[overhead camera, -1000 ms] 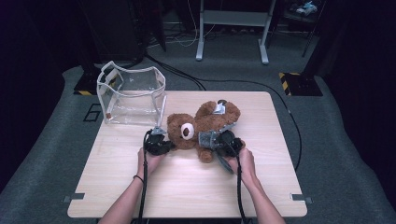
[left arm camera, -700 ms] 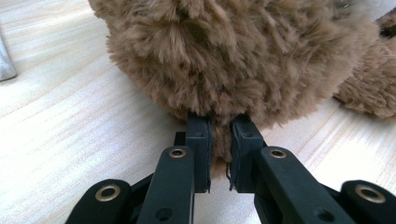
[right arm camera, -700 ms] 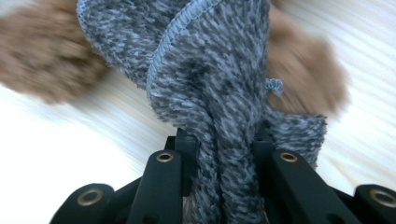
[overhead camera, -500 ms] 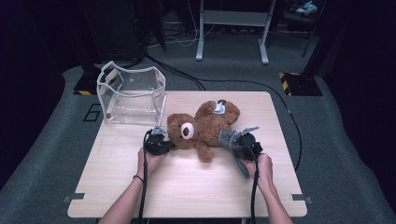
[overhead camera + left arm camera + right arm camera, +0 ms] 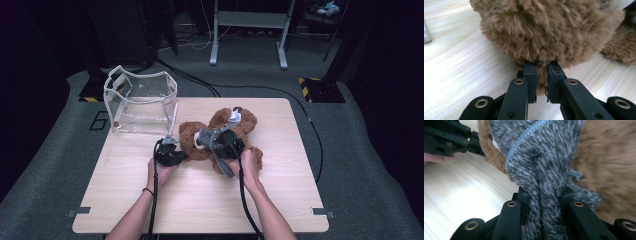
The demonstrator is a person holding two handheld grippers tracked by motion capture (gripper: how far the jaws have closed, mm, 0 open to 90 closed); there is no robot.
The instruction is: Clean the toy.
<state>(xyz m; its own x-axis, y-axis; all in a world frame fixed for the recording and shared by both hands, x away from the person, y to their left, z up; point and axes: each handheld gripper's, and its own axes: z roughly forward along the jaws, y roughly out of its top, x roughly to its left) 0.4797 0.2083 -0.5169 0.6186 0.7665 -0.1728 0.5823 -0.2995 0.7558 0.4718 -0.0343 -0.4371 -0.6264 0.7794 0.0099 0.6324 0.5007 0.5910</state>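
Note:
A brown teddy bear [image 5: 248,123] lies on its back in the middle of the wooden table [image 5: 200,200]. It has a grey knitted garment [image 5: 209,138] bunched over its face and chest. My left gripper [image 5: 183,156] is at the bear's head, shut on a tuft of brown fur [image 5: 541,62]. My right gripper [image 5: 221,144] sits over the bear's body. In the right gripper view its jaws are shut on a thick fold of the grey knit [image 5: 544,165]. The left gripper [image 5: 451,141] also appears at the top left of that view, against the bear.
A clear plastic bag with a white rim [image 5: 141,100] stands open at the table's back left, close to the bear's head. A person's hands and forearms come in from the front edge. Cables trail from both grippers.
My right gripper swung out to the bear's right side, then came back left over the bear with the grey knit in it. The left gripper stayed at the bear's head.

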